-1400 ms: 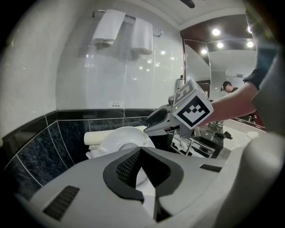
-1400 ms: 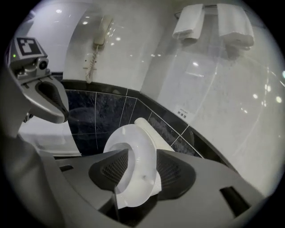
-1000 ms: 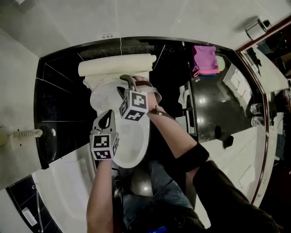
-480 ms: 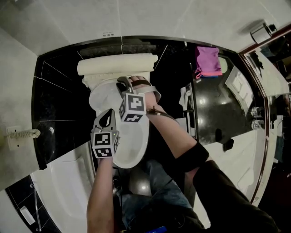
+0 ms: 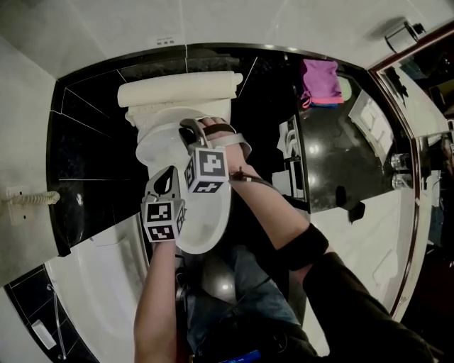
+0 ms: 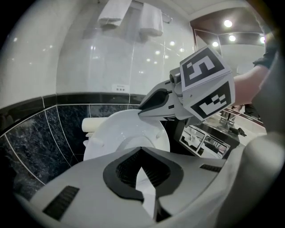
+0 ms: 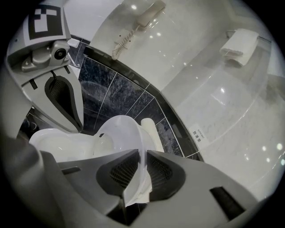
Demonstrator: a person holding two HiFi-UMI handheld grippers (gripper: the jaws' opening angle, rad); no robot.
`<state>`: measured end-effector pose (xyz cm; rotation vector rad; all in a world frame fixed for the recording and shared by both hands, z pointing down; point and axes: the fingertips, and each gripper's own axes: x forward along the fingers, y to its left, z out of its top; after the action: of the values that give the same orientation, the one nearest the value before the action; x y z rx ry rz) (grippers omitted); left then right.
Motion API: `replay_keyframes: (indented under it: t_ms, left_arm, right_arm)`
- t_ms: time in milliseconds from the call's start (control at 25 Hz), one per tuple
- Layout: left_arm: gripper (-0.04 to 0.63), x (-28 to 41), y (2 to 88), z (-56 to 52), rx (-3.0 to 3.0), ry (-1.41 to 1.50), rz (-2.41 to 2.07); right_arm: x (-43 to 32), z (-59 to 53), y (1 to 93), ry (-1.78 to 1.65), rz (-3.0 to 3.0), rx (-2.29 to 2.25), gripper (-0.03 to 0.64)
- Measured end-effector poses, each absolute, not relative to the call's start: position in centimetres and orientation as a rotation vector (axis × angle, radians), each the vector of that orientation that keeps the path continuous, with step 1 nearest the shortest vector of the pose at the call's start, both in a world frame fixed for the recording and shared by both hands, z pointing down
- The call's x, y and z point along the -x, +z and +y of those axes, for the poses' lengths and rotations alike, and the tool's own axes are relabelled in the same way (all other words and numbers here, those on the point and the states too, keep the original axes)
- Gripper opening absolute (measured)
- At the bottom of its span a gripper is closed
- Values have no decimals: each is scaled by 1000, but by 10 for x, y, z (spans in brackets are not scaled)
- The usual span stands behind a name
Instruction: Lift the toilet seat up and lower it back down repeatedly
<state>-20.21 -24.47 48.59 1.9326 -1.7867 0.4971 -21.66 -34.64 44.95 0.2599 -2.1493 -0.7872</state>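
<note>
As its jaws have just been closing, the right gripper (image 7: pixel 142 151) pinches the thin edge of the toilet seat (image 7: pixel 118 129); the white rim runs between both ribbed pads (image 7: pixel 123 173), which stand only a narrow way apart and press on it from either side; the seat is lifted off the bowl (image 5: pixel 211 225) and tilts up toward the cream cistern (image 5: pixel 177 91) behind it, with its underside and two small bumpers facing the left gripper view; the left gripper (image 6: pixel 142 150) sits lower, just beside the bowl's left rim in the head view; its jaw tips meet and clasp nothing, and a wedge of white porcelain shows through the gap behind them; from the left gripper view the right gripper reaches in from the right, its nose at the seat's upper edge; the person's right forearm (image 5: pixel 269 213) stretches across the bowl from a dark sleeve (image 5: pixel 355 305); the toilet stands against a band of glossy black tiles (image 5: pixel 92 156) beneath a pale wall; to the right a pink cloth (image 5: pixel 320 84) lies at the far end of a black counter (image 5: pixel 333 163); a wall phone (image 7: pixel 149 13) with a coiled cord hangs above the tiles, and folded white towels (image 6: pixel 151 20) rest on a high shelf.
</note>
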Motion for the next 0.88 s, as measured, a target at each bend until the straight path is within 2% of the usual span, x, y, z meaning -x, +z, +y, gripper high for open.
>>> replay_keyframes:
  t_ms: [880]
  left_arm:
    - [-12,176,497,-151,-1960,487,-1716]
  right_arm:
    - [161,-184,453,-883,-2088,-336,77]
